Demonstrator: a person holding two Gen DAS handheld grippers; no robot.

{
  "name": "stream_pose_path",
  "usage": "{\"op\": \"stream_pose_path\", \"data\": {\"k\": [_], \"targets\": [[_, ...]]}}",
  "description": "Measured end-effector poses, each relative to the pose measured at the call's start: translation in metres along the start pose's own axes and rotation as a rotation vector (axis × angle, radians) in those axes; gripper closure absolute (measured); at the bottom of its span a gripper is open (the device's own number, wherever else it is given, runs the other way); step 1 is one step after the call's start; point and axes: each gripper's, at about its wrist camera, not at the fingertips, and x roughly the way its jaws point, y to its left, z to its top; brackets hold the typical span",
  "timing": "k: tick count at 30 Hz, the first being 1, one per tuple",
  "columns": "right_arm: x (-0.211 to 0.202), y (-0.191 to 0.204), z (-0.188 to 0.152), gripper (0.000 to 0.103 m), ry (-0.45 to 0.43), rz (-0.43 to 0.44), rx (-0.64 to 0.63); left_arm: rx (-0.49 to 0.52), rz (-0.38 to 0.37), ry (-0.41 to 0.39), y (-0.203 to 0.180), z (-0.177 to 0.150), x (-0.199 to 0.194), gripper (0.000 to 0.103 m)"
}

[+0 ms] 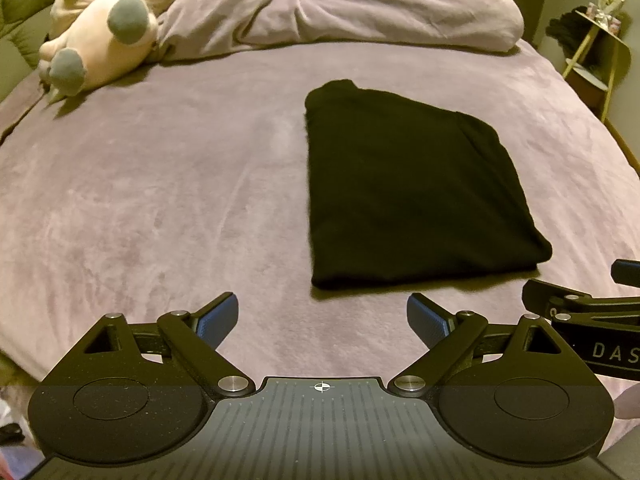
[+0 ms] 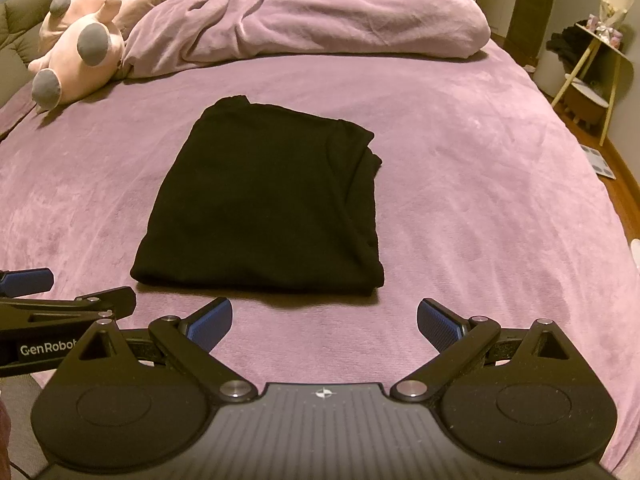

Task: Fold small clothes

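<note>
A black garment (image 1: pixel 412 188) lies folded into a flat rectangle on the purple bed cover (image 1: pixel 160 200). In the right wrist view the black garment (image 2: pixel 268 204) lies straight ahead. My left gripper (image 1: pixel 322 320) is open and empty, just short of the garment's near left corner. My right gripper (image 2: pixel 324 326) is open and empty, just short of the garment's near edge. Each gripper shows at the edge of the other's view.
A rumpled purple duvet (image 2: pixel 312 20) lies across the far end of the bed. Pink plush toys (image 2: pixel 76 48) lie at the far left. A small side table (image 2: pixel 592 64) stands on the floor beyond the bed's right edge.
</note>
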Motion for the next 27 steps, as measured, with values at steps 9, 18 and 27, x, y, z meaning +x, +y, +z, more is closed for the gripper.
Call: {"op": "stream_pose_path", "data": {"k": [9,18,27], "targets": [[0.0010,0.0004,-0.0005,0.004,0.001,-0.002,0.000,-0.002,-0.007,0.002,-0.0023,-0.0011,0.0007,0.008],[0.0004,-0.0001,-0.0005,0.004,0.000,-0.003,-0.003,-0.010,0.001,0.011,-0.0005,-0.0012,0.0035,0.008],[0.0006,-0.0015,-0.0011,0.004,0.002,-0.006,0.008,-0.002,-0.002,-0.004,-0.0006,-0.0038,0.0051,0.008]]}}
